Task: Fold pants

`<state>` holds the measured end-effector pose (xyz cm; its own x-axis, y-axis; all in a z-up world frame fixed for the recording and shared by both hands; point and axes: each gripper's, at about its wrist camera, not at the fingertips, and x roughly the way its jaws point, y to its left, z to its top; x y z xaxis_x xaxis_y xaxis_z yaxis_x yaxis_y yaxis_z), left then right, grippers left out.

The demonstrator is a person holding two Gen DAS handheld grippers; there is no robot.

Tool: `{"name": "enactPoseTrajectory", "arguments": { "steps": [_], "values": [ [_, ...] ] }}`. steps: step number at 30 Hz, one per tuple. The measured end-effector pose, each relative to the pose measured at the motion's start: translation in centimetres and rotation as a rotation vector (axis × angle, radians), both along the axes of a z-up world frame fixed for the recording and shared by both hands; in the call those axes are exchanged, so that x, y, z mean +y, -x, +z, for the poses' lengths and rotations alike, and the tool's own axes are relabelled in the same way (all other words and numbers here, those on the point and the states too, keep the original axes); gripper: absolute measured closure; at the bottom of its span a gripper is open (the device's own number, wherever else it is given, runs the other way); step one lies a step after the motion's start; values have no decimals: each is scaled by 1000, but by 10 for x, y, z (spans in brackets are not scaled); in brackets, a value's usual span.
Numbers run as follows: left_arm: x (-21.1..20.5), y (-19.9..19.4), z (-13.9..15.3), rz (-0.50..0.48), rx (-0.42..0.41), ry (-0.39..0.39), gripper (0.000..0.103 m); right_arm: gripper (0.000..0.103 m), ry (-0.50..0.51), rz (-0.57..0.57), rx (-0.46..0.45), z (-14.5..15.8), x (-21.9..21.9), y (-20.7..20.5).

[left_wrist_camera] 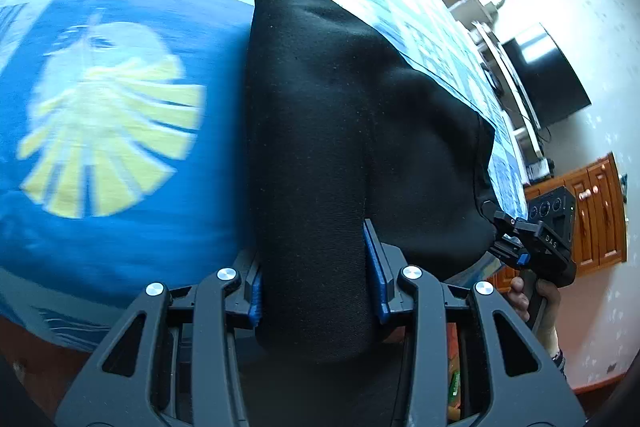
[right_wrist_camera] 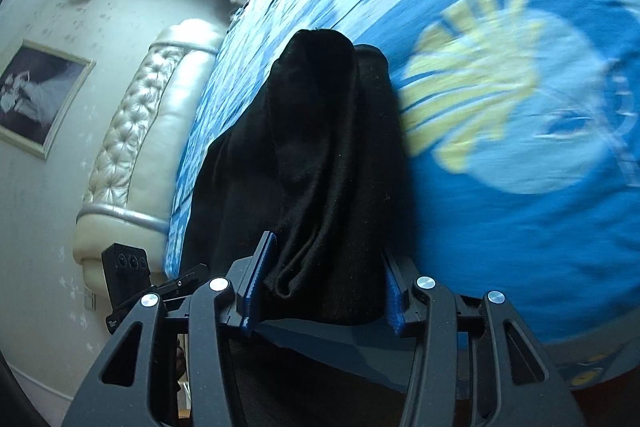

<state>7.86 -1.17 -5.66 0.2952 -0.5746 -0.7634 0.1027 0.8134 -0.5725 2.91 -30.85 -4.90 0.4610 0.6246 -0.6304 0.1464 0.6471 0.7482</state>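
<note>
Left wrist view shows my left gripper (left_wrist_camera: pixel 316 279) clamped on a thick bundle of the black pants (left_wrist_camera: pixel 340 131), which stretch away over the blue bedspread (left_wrist_camera: pixel 120 227) toward my right gripper (left_wrist_camera: pixel 490 217) pinching their far edge. Right wrist view shows that right gripper (right_wrist_camera: pixel 320 287) closed on bunched cloth too, with the padded headboard (right_wrist_camera: pixel 140 147) beyond. I judge I am mid-fold, carrying the cloth across; next I must lower both ends together, evenly, before letting go.
</note>
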Motion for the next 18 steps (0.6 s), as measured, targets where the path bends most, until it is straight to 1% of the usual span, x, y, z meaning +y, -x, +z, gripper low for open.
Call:
{"name": "enactPoseTrajectory", "arguments": {
  "steps": [5,9,13,18],
  "values": [
    [33,7,3,45,0,-21,64,55,-10,43,7,-2,35,-18],
    [48,13,4,65,-3,-30,64,55,-14,62,8,-4,51,-24],
    [54,18,0,77,9,-4,63,55,-24,50,16,-11,51,-24],
    [58,19,-3,84,12,-1,62,55,-46,47,17,-17,47,-22]
  ]
}}
